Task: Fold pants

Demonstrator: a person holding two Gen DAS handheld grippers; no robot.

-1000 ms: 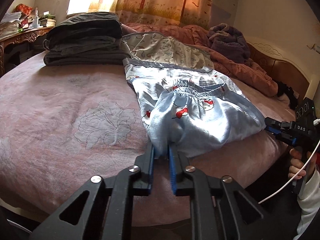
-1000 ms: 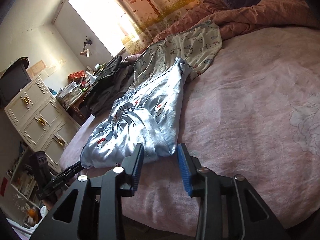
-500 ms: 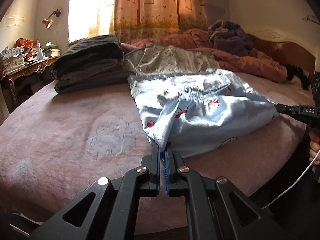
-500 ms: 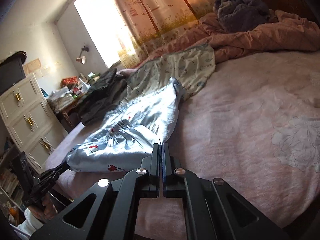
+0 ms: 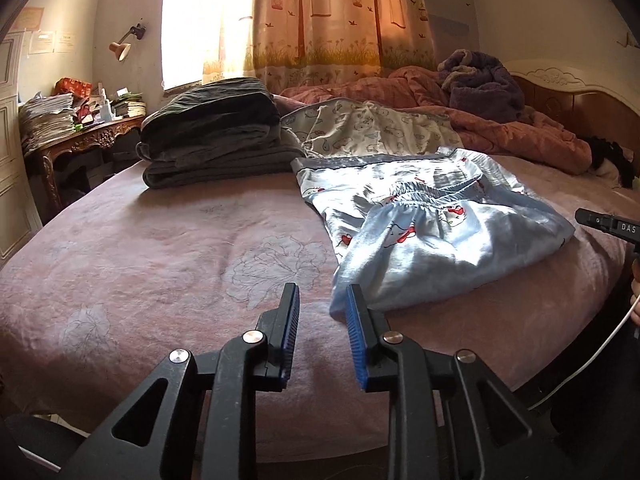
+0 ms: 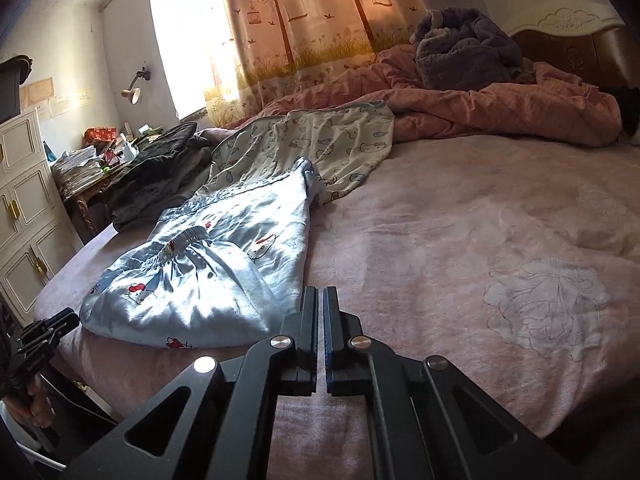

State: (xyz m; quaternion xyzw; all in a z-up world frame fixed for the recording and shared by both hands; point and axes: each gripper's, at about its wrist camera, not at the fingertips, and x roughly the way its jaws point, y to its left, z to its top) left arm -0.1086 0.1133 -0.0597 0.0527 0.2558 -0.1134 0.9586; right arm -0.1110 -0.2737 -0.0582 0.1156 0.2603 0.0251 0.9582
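Observation:
Light blue pants point(image 5: 436, 236) with red cartoon prints lie on the pink bed, folded over, with the elastic waistband on top. They also show in the right wrist view point(image 6: 208, 276). My left gripper point(image 5: 322, 300) is open and empty, its right pad touching the pants' near corner. My right gripper point(image 6: 321, 304) is shut on nothing, just right of the pants' near edge. The right gripper's tip shows at the right edge of the left wrist view point(image 5: 608, 222).
A stack of dark folded clothes point(image 5: 212, 132) sits at the bed's far left. A cream patterned garment point(image 5: 372, 128) lies behind the pants. A rumpled pink duvet point(image 6: 500, 108) and purple fleece point(image 6: 464, 48) lie by the headboard. A cluttered desk point(image 5: 80, 132) stands left.
My left gripper let go of the pants' corner and opened. My right gripper, shut half a second ago, has drawn back slightly. The pants have settled flat on the bed.

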